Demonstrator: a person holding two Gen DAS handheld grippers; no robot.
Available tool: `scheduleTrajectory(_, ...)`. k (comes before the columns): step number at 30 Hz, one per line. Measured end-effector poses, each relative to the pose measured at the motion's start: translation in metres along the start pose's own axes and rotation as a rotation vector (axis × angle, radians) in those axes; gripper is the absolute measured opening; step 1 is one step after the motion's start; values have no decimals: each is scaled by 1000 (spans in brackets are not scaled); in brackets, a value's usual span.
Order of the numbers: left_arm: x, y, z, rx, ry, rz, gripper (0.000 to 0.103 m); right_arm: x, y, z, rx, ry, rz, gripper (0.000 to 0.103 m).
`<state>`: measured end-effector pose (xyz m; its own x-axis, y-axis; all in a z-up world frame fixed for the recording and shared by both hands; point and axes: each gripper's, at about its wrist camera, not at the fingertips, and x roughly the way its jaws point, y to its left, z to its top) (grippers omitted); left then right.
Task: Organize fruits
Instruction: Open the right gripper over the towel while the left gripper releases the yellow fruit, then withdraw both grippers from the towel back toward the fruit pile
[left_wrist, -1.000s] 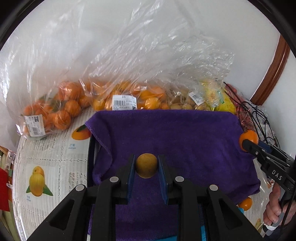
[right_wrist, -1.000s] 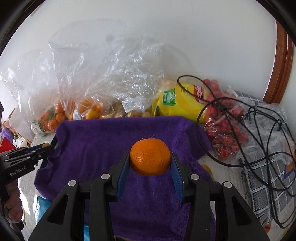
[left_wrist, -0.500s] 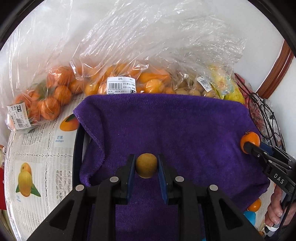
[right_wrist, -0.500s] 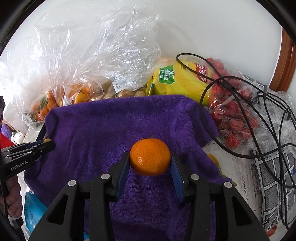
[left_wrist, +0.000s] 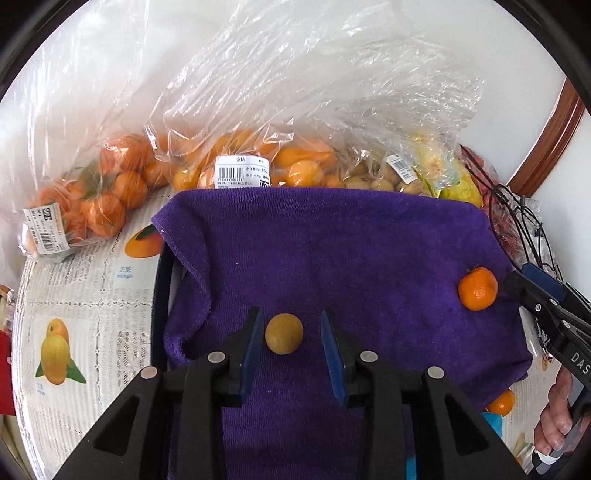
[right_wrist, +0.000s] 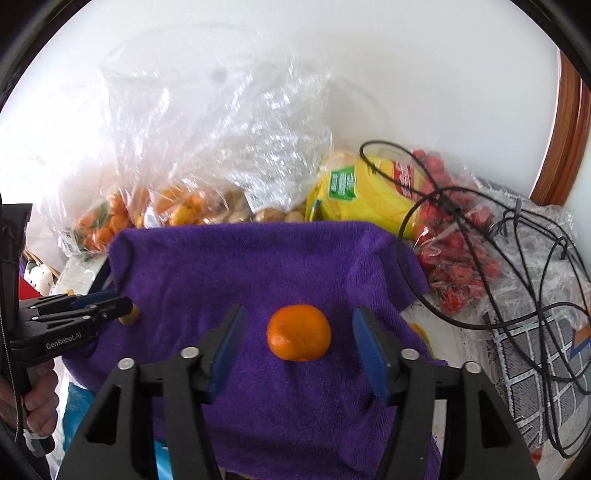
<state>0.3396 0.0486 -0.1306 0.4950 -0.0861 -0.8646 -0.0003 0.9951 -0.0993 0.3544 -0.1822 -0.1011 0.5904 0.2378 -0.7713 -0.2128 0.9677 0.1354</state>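
- Several clear bags (left_wrist: 236, 162) of oranges along far edge of purple towel (left_wrist: 332, 240).
- Left gripper (left_wrist: 291, 341) just parted, freeing yellowish fruit (left_wrist: 284, 333).
- Right gripper (right_wrist: 297, 341) just opened wide around mandarin (right_wrist: 298, 332).

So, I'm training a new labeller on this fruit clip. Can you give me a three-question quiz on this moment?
1. True or false: the right tongs grip the orange.
2. What lies between the left tongs?
A. a red fruit
B. a small yellow-brown fruit
C. a cable
3. Fill in: both loose fruits rest on a ____ towel.

Key:
1. False. The jaws have just been opening and stand clear of the orange on both sides.
2. B. The yellow-brown fruit sits there, untouched by the pads, whose jaws have just been opening too.
3. Purple; the towel spreads in front of the bagged fruit.
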Motion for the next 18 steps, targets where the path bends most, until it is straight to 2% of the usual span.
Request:
scheduleTrajectory(2,-10,-2,-1,3,-12,8,43,-10,3,-2,5,-8,-16,76)
scheduleTrajectory(3,-16,-3,-3,3,-22,6,44,-17,4,-4,12,-6,-30,78)
scheduleTrajectory(7,-44,-8,-11,18,-62,15,45,-45,9,-12,11,-19,-73,85)
scheduleTrajectory(11,-75,-15,-20,24,-109,5,45,-82,14,-27,11,-82,-154,90)
scheduleTrajectory(14,-98,-19,-33,27,-135,-13,45,-108,17,-41,7,-119,-156,98)
scheduleTrajectory(18,-124,-27,-52,32,-166,-20,45,-134,20,-59,4,-135,-147,98)
